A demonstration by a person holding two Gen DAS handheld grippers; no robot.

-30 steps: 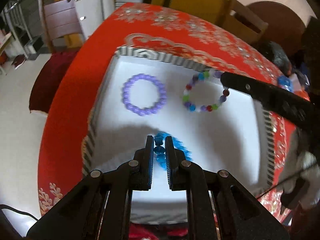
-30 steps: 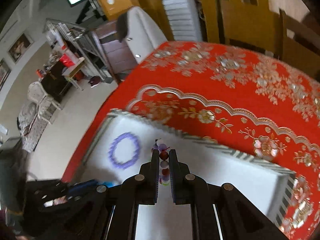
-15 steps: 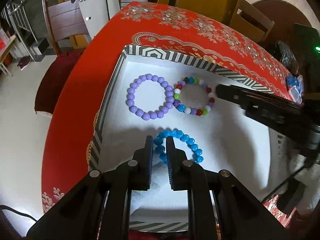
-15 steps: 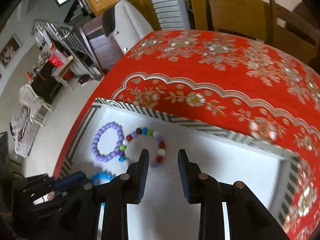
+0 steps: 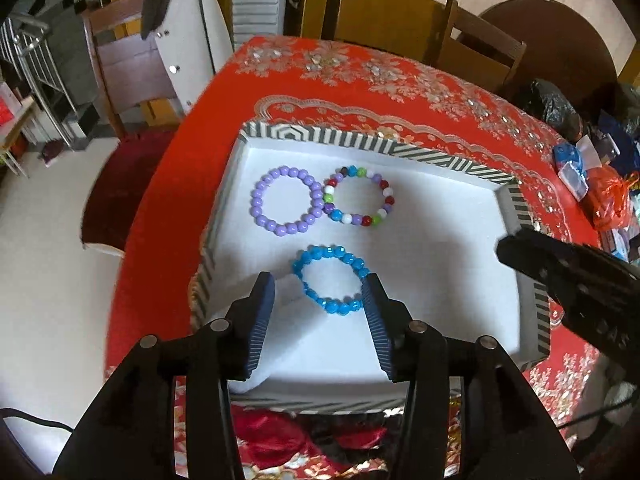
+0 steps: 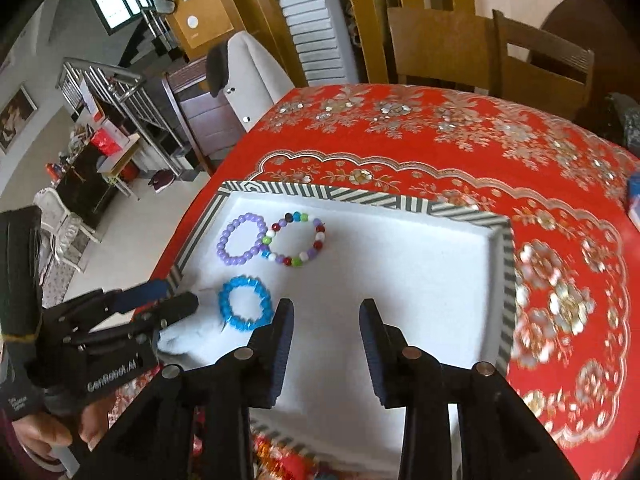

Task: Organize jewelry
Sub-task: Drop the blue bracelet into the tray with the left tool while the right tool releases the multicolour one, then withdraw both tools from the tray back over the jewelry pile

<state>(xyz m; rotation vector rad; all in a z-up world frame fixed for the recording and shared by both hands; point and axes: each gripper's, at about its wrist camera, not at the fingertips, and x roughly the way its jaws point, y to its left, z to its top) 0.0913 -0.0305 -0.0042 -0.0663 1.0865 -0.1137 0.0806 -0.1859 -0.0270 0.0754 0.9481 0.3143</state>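
- The counter [image 6: 440, 152] wears a red cloth with silver and gold flowers and a scalloped border; its left edge curves down toward the pale floor.
- A shallow tray [image 5: 360, 142] with a black-and-white striped rim and white lining lies on the cloth, near the left edge.
- At the counter's far right, in the left wrist view, lies a clutter: a blue-and-white packet [image 5: 570, 168], an orange bag [image 5: 610, 200] and a dark bag [image 5: 550, 104] farther back.
- A blue object [image 6: 634, 196] shows at the right edge of the right wrist view; what it is cannot be told.
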